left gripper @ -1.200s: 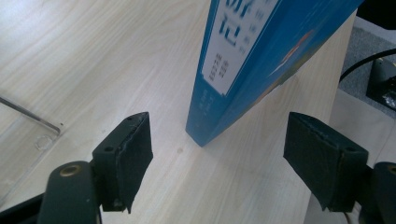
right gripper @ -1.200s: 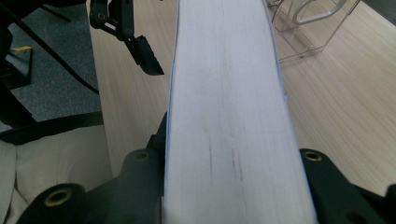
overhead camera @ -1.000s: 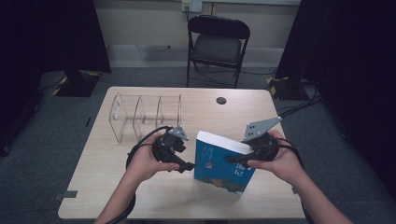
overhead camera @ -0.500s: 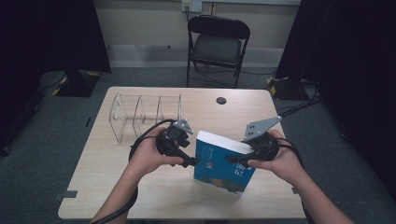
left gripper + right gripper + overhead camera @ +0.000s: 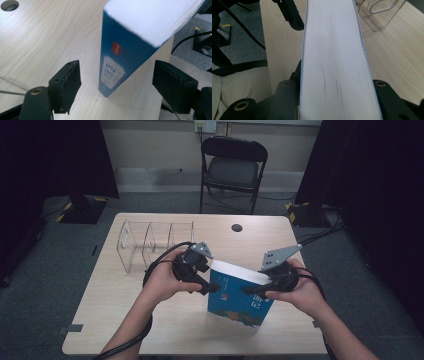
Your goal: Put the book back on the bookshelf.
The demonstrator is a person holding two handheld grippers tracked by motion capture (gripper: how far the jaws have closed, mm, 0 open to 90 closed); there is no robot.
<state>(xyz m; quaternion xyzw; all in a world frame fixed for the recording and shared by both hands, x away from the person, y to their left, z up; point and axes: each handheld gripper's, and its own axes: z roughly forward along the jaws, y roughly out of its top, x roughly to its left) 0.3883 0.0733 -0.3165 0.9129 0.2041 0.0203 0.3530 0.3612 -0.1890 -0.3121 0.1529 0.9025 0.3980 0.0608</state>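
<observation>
A thick blue book [image 5: 239,297] stands upright on the wooden table [image 5: 150,320], its white page block on top. My right gripper [image 5: 257,289] is shut on the book, its black jaws pressed to both covers at the fore edge of the book [image 5: 335,75]. My left gripper [image 5: 210,287] is open at the book's spine side. In the left gripper view the blue spine [image 5: 117,65] stands between the two wide-apart jaws, touching neither. One fingertip [image 5: 292,15] of the left gripper shows beyond the book in the right gripper view.
A clear acrylic divider rack [image 5: 152,245] with several slots sits on the table's left rear. A round cable hole [image 5: 237,227] lies near the far edge. A black folding chair [image 5: 232,167] stands behind the table. Cables trail from both grippers.
My left gripper has moved right, up to the book's spine side, with its jaws open around the spine. The right gripper and the book have barely moved.
</observation>
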